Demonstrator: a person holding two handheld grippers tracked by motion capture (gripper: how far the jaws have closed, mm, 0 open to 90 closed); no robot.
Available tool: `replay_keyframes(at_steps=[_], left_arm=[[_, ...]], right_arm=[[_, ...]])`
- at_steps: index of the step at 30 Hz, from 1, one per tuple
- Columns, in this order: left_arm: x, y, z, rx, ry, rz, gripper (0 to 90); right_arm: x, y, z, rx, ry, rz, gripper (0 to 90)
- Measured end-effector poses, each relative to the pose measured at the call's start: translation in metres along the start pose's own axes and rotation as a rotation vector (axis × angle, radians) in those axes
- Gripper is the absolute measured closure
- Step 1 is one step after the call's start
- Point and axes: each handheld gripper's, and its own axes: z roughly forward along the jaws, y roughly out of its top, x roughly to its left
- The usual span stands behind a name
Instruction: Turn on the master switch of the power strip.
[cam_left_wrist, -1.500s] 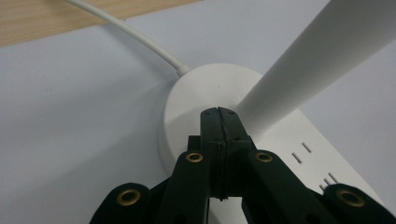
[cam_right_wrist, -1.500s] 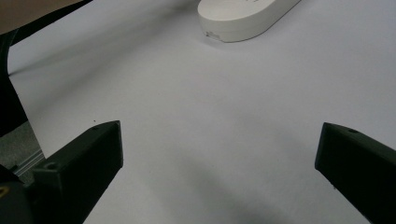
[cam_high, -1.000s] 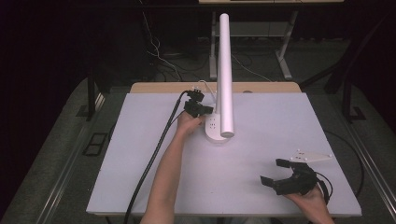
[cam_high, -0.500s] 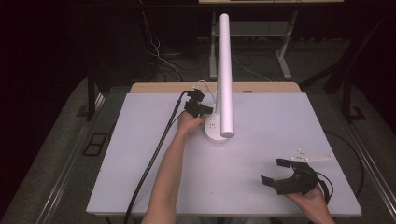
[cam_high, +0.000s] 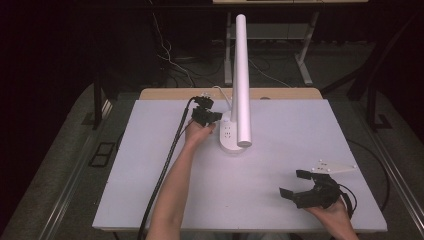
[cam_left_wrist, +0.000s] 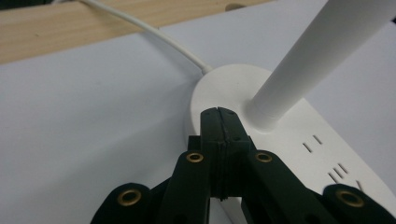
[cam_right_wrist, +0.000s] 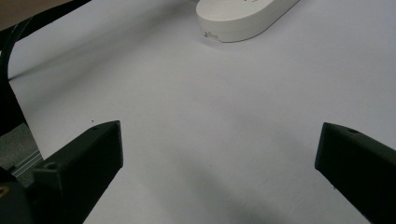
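High view: left gripper (cam_high: 214, 118), clenched empty, touches the white oval plastic lamp base (cam_high: 229, 136) far across the surface. Right gripper (cam_high: 296, 184) rests released, near right.

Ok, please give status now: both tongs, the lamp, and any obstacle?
Left tongs shut, tips at lamp base. Right tongs open, empty, apart. Lamp upright. Nothing in the way.

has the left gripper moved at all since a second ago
No. In the high view the left gripper sits at the same spot against the lamp base, beside the white post, its jaws shut as before.
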Motion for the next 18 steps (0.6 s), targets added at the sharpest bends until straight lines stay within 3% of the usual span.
replay_keyframes(at_steps=[2, 7, 11, 12, 18], left_arm=[[0.001, 0.000, -0.009, -0.009, -0.004, -0.017, 90.0], [0.010, -0.001, -0.029, -0.038, -0.032, -0.009, 89.9], [0.016, -0.002, -0.042, -0.062, -0.030, -0.028, 89.8], [0.019, -0.002, -0.046, -0.054, -0.025, -0.008, 89.8], [0.025, -0.004, -0.060, -0.082, -0.037, -0.025, 89.8]], right_arm=[[0.000, 0.000, 0.000, 0.002, -0.001, -0.001, 0.5], [0.002, 0.000, 0.001, 0.003, -0.003, -0.002, 0.5], [0.001, 0.000, 0.002, 0.003, -0.005, 0.000, 0.5], [0.001, 0.000, 0.001, 0.004, -0.004, 0.002, 0.5], [0.000, 0.000, 0.001, 0.004, -0.002, 0.005, 0.5]])
